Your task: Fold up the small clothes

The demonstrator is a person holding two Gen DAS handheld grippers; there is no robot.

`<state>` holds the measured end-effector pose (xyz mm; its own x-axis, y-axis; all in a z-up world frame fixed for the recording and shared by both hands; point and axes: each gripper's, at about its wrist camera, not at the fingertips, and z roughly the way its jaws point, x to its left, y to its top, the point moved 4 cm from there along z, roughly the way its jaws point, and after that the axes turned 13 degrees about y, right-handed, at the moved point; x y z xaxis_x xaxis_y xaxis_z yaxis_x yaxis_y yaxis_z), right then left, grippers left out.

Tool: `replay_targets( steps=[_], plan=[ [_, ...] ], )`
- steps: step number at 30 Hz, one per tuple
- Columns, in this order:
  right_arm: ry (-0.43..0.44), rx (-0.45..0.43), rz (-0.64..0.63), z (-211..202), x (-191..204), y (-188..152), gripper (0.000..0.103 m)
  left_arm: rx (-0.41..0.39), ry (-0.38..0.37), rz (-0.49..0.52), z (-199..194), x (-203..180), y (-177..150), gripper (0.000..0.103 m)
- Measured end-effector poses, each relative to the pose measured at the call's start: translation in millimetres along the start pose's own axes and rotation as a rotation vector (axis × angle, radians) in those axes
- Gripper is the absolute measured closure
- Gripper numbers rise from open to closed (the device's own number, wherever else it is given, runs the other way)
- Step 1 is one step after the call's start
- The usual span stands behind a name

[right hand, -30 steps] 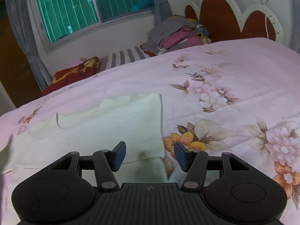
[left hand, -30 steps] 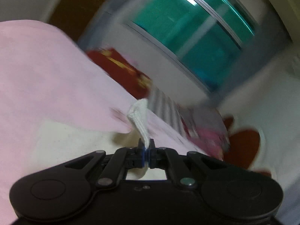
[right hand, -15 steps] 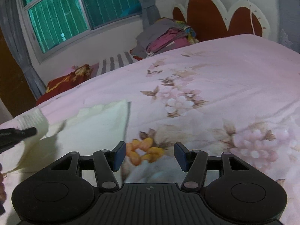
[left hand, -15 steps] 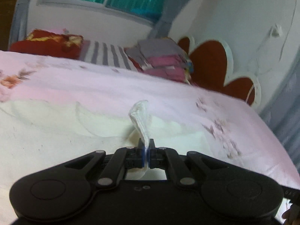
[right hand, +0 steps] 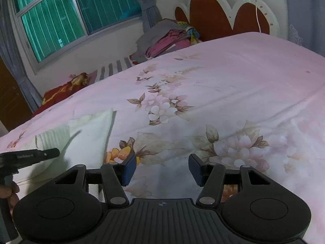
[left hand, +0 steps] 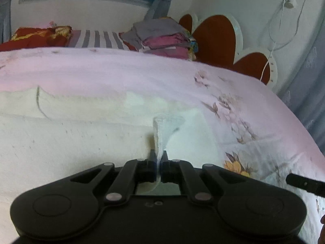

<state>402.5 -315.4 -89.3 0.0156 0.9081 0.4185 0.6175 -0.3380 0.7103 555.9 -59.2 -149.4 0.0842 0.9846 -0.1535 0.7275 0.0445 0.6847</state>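
A cream knitted garment [left hand: 81, 134] lies spread on the pink floral bedspread [left hand: 142, 71]. My left gripper [left hand: 158, 158] is shut on the garment's ribbed cuff [left hand: 162, 130], which stands up from the jaws over the garment's right part. In the right wrist view the garment [right hand: 87, 134] lies at the left with the cuff [right hand: 52, 136] held by the left gripper's finger [right hand: 36, 155]. My right gripper [right hand: 161, 168] is open and empty above the bedspread's flower print [right hand: 166, 107], to the right of the garment.
A pile of folded grey and pink clothes [left hand: 162, 36] sits at the head of the bed next to a striped pillow [left hand: 95, 38] and a red cushion [left hand: 36, 36]. A red and white headboard [right hand: 227, 14] and a window [right hand: 77, 10] stand behind.
My left gripper has carried the cuff rightward across the garment, toward its right edge. My right gripper has moved right, off the garment and over the flower print, still open.
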Motion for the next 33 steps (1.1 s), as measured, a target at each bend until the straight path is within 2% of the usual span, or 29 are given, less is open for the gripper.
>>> replay_targets(
  steps=[2, 4, 5, 6, 9, 12, 17, 19, 21, 26, 30, 31, 32, 33],
  plan=[
    [0.000, 0.000, -0.003, -1.1, -0.1, 1.2, 0.046, 0.023, -0.019, 0.010, 4.0, -2.9, -2.8, 0.090],
    [0.001, -0.001, -0.003, -2.5, 0.8, 2.4, 0.045, 0.013, -0.060, 0.022, 2.5, -7.6, -3.6, 0.058],
    [0.004, -0.004, 0.000, -2.5, 1.5, 3.2, 0.045, 0.008, -0.086, 0.032, 0.0, -10.5, -4.2, 0.049],
    [0.011, -0.003, 0.005, -1.1, 2.1, 4.6, 0.045, -0.001, -0.100, 0.041, -4.0, -13.5, -4.0, 0.035],
    [0.049, 0.000, 0.009, 3.3, 12.0, 6.7, 0.045, -0.086, -0.083, 0.057, -28.5, -5.3, -5.4, 0.034],
    [0.111, 0.001, 0.006, 13.0, 28.5, 11.3, 0.045, -0.136, -0.014, 0.002, -58.3, 32.5, -8.7, 0.037],
    [0.222, 0.046, 0.001, 48.4, 69.6, 9.6, 0.046, -0.168, 0.184, -0.139, -107.5, 135.4, -28.3, 0.049],
    [0.249, 0.071, -0.003, 64.9, 84.4, 7.0, 0.046, -0.172, 0.275, -0.175, -122.9, 175.8, -38.4, 0.050],
    [0.261, 0.090, -0.005, 80.9, 95.7, 3.8, 0.046, -0.131, 0.322, -0.201, -125.8, 206.5, -46.4, 0.050],
    [0.257, 0.142, 0.040, 115.2, 105.7, -3.1, 0.046, -0.038, 0.320, -0.183, -103.6, 231.1, -51.4, 0.053],
    [0.260, 0.166, 0.084, 132.4, 108.5, -5.4, 0.046, -0.039, 0.317, -0.204, -83.9, 239.8, -42.1, 0.059],
    [0.252, 0.167, 0.077, 135.4, 110.4, -4.9, 0.048, -0.039, 0.320, -0.205, -81.0, 241.4, -39.8, 0.061],
    [0.251, 0.168, 0.073, 137.2, 111.4, -3.6, 0.070, -0.040, 0.314, -0.211, -78.1, 241.8, -38.4, 0.062],
    [0.256, 0.177, 0.073, 140.8, 114.6, -3.1, 0.081, -0.041, 0.304, -0.215, -77.3, 244.4, -38.6, 0.063]
  ],
)
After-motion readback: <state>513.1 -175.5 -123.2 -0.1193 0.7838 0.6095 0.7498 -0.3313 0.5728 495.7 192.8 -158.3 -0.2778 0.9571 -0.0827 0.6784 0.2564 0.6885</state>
